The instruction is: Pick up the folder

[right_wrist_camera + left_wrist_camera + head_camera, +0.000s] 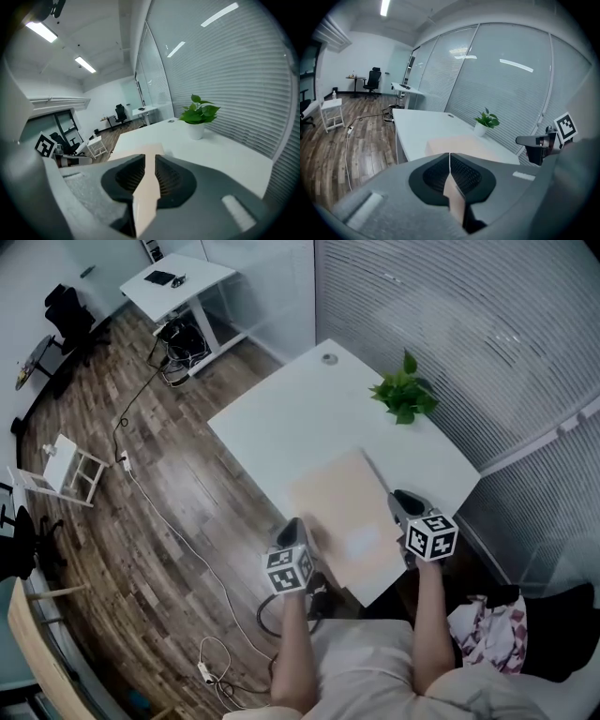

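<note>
Folder of pale tan card (347, 512) lying flat at the near end of the white rectangular worktop (300, 409), between the two grey grippers. Left gripper (292, 526): jaws closed together, empty. Right gripper (401, 498): a narrow gap, nothing pinched. Risk: closed jaws would likely just push the thin folder off the edge. No legible writing; only square black-and-white markers on the gripper cubes.

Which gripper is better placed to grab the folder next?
Right, probably. The right gripper has its jaws apart at the right edge of the folder; the left gripper is shut by the near left corner, so it would need to open first.
</note>
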{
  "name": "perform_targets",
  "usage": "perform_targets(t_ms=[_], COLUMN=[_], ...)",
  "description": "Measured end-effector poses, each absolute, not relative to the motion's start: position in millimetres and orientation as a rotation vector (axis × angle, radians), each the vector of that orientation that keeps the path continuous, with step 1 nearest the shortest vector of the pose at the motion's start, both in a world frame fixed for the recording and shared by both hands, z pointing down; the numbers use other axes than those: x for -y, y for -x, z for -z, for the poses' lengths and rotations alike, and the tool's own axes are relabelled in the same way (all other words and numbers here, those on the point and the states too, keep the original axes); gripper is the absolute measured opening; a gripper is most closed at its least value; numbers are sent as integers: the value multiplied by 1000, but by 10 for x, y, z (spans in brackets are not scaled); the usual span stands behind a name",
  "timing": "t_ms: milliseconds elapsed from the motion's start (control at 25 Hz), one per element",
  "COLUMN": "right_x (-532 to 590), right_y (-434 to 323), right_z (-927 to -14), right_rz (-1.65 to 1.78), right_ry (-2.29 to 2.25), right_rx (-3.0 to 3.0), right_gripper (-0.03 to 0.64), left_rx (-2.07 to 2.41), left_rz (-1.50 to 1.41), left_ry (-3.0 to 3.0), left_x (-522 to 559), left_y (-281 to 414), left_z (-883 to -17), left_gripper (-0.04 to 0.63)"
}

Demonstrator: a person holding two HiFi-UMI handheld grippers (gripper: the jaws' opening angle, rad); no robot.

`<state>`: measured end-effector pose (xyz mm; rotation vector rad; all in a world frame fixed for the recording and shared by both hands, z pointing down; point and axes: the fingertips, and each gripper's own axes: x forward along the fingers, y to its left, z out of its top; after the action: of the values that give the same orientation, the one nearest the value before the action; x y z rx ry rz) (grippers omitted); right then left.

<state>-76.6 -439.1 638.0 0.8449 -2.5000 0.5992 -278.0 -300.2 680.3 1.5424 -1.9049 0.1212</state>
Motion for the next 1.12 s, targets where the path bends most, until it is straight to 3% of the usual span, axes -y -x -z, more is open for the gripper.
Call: perform_targets(t_ms=[320, 400, 720, 800, 1120], right_x=[4459, 4485, 4502, 4523, 4593], right_y=[899, 913, 973, 978, 1080], right_z=[-6653, -6710, -7025, -7098, -7273], right_rz=[-651, -656, -784, -794, -930], right_ry=[-673, -636, -443, -420, -322], right_rx=[2478, 2473, 2444, 2426, 2416], right_gripper=[109, 124, 212, 266, 370], left_rx=[1890, 1890, 1825, 1815, 1764], left_rz=[-33, -21, 102, 114, 142], left_ry=[-1436, -1406, -1299, -1285, -1250], left_x=[2958, 2947, 3019, 3037, 3117], left_y=[2611, 2578, 2446, 2427, 2314], left_z=[-6989, -7039, -7298, -7335, -7487], left_gripper=[24, 96, 246, 272, 356])
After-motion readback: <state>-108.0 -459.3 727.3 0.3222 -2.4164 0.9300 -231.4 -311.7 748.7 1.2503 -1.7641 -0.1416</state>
